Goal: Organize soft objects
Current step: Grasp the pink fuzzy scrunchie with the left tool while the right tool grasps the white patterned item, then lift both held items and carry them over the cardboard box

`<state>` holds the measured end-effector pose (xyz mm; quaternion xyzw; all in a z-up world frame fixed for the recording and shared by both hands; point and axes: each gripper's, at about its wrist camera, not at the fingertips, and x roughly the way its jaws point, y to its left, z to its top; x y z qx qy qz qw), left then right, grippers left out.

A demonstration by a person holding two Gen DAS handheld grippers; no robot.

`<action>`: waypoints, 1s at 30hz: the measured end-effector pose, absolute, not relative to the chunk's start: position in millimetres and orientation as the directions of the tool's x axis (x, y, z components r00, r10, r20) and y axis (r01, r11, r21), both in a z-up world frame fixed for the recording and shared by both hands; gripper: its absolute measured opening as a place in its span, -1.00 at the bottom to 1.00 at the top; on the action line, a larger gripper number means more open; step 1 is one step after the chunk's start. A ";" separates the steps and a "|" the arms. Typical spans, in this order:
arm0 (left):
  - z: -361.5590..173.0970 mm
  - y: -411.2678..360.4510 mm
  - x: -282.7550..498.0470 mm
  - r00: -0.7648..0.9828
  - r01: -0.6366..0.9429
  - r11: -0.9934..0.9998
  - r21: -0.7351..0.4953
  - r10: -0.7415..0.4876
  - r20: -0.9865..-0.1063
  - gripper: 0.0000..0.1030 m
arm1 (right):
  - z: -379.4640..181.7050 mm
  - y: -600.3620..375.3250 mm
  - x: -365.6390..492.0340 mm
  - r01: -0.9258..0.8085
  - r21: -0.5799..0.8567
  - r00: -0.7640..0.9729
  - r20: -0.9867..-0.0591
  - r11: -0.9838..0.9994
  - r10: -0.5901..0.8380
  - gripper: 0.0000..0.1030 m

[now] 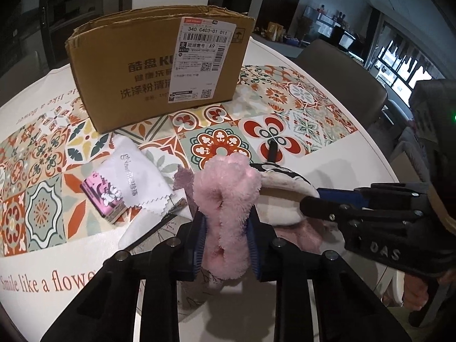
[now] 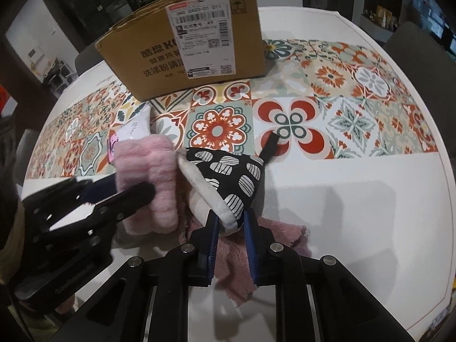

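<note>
Both the left gripper (image 1: 226, 239) and the right gripper (image 2: 230, 236) are clamped (seemingly firmly), fingers (image 1: 198, 245) nearly level.

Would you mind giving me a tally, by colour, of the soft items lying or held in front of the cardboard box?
Pink, fluffy: 1, the pink plush item in the left gripper.
Black and white: 1, the patterned oven mitt in the right gripper.
Mauve: 1, the mauve cloth under both.
White: 1, the white cleaning cloth.
Total: 4.
</note>
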<state>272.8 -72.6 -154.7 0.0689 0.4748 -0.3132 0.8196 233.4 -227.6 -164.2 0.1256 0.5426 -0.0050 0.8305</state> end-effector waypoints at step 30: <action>-82.4 -57.1 252.2 0.613 0.497 0.868 -0.013 -0.361 -0.703 -0.50 | -102.5 -223.7 222.2 0.119 0.124 0.600 -0.800 0.985 0.028 -0.74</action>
